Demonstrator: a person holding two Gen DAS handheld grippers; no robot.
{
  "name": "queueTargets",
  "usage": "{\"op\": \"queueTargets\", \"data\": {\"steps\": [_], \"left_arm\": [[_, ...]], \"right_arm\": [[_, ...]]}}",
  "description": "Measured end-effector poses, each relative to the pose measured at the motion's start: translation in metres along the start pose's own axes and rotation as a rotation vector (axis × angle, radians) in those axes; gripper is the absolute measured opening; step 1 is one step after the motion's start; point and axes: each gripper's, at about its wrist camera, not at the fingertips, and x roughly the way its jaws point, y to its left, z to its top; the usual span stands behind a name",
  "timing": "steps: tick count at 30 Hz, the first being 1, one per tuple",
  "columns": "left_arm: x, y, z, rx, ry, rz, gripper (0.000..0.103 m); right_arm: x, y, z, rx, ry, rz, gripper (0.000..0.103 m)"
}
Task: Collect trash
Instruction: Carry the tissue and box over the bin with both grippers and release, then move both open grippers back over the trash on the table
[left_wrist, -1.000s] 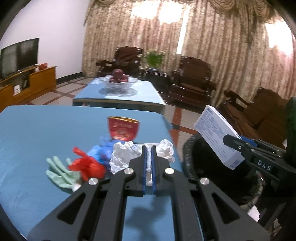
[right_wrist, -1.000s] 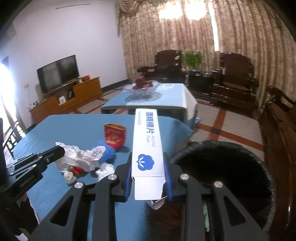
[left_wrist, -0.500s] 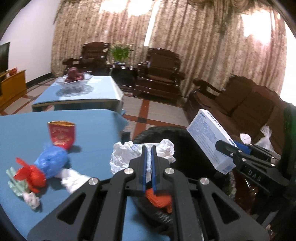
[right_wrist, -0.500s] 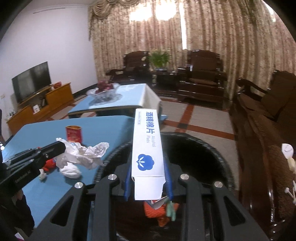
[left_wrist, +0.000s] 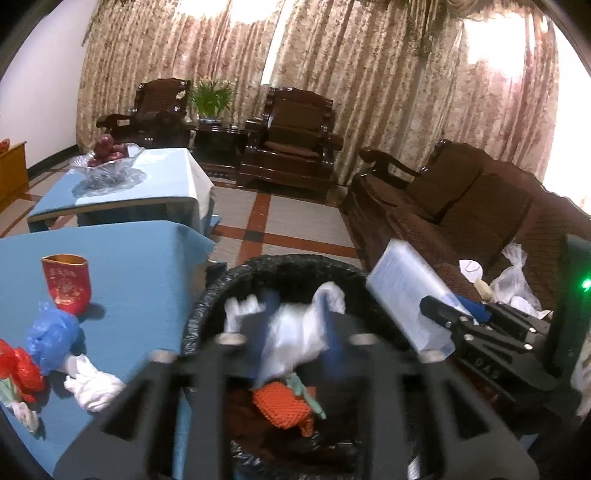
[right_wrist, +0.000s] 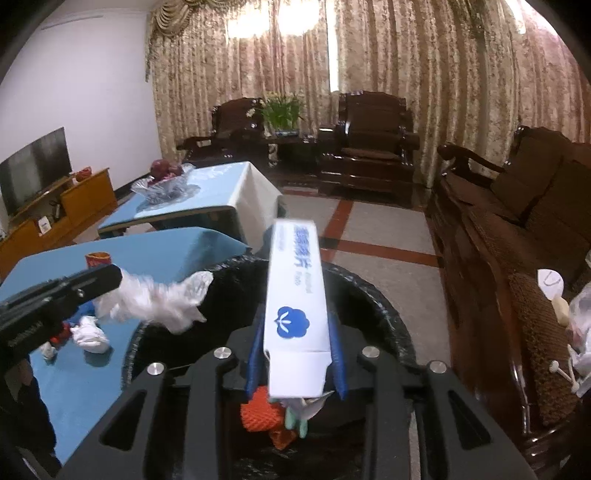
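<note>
Now both tongs sit over the black bin (right_wrist: 369, 295) at frame center, jaws just been opening: left tongs (left_wrist: 295, 332) spread, crumpled white wrapper (left_wrist: 299, 328) loose between them, right tongs (right_wrist: 295, 354) spread, white alcohol-pad box (right_wrist: 295, 295) still between the pads, remaining trash on the blue tabletop (left_wrist: 129, 266) lower left.

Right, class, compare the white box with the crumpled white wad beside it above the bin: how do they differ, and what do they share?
The white box is a rigid, straight-edged oblong; the crumpled white wad is shapeless and wrinkled. The box carries blue print and a blue logo; the wad is plain. Both are white, and both are over the black-lined bin.
</note>
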Motion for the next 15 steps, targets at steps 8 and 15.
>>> {"op": "queueTargets", "data": {"steps": [8, 15], "left_arm": [[-0.020, 0.018, -0.001, -0.025, -0.030, 0.068, 0.080], [-0.062, 0.061, -0.014, -0.028, -0.065, 0.226, 0.087]], "right_arm": [[-0.004, 0.003, -0.004, 0.015, -0.025, -0.030, 0.095], [-0.007, 0.037, 0.003, 0.008, -0.051, 0.051, 0.097]]}}
